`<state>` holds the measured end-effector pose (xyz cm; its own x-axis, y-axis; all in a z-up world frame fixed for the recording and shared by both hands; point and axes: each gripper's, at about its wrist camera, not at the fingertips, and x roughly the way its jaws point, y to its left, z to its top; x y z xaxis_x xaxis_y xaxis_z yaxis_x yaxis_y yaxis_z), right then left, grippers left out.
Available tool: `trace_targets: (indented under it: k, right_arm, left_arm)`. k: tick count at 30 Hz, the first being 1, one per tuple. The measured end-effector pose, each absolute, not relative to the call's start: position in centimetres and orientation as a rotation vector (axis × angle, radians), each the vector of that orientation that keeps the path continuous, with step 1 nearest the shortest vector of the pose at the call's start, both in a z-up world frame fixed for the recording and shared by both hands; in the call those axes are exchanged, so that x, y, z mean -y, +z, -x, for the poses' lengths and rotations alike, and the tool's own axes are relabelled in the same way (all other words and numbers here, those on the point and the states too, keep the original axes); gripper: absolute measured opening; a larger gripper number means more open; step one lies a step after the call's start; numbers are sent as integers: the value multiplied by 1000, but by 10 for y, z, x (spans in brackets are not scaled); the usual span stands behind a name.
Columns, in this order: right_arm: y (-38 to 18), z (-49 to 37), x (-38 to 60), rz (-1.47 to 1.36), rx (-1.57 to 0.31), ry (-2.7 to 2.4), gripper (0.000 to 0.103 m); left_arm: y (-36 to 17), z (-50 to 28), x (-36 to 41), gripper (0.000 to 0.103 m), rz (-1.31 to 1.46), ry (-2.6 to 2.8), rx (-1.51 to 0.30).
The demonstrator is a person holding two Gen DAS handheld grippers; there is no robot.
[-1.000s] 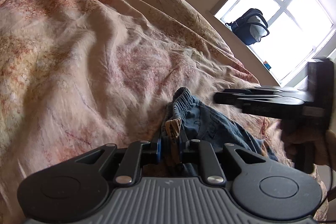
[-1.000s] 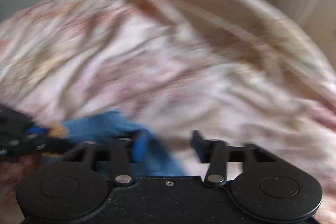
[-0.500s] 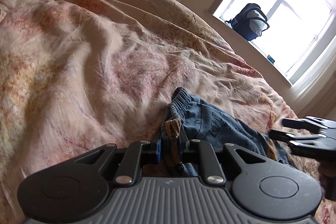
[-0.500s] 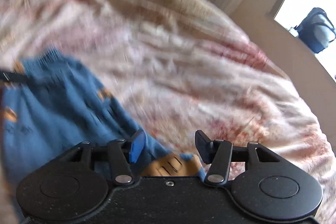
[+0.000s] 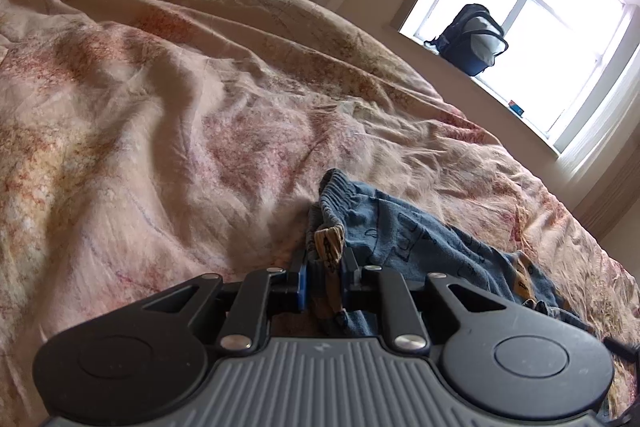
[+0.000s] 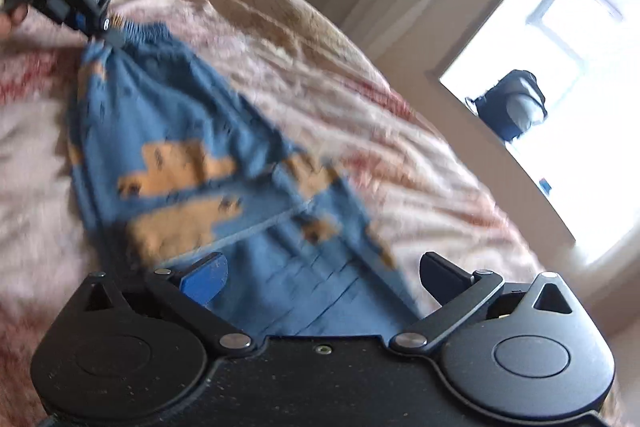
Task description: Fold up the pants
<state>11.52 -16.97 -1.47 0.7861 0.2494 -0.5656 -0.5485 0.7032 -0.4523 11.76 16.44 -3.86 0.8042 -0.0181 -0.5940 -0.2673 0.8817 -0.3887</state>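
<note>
Small blue pants (image 5: 404,235) with orange prints lie on the bed, stretched out toward the right. My left gripper (image 5: 323,273) is shut on the pants' waistband. In the right wrist view the pants (image 6: 224,155) run from the waistband at upper left down to the leg ends near the camera. The left gripper (image 6: 102,27) shows there at the top left, holding the waistband. My right gripper (image 6: 320,277) is open, its fingers on either side of the leg end, just above the cloth.
A rumpled pink and beige floral bedspread (image 5: 168,99) covers the bed. A dark backpack (image 5: 472,41) stands on the window sill at the upper right. Curtains hang by the wall behind the bed.
My right gripper has swung away from the waistband, out of the left wrist view, down to the leg end of the pants. The left gripper has kept its hold and tilted a little.
</note>
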Motion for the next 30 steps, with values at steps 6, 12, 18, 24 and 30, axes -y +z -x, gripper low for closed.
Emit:
trace_targets:
  k: [6,12,18,24,30]
  right_arm:
    - [-14,-112,176,588,-413,443,102]
    - [-24,-102,176,586,-363,523,102]
    - [-2,-99,219,414,-326,478,102]
    - [22,-105,304,212,-340,354,102]
    - [30,-115,372,54,-380,233,102]
  left_arm:
    - [-33,-112,-158,17,484,165,-574]
    - [6,-104,-109,17,233,146,-462]
    - [54,-93,-40,17,61,37,-382]
    - [83,-93,59,17,-91,-165,-336]
    - [48,-103,170,18,-291,-405,-427]
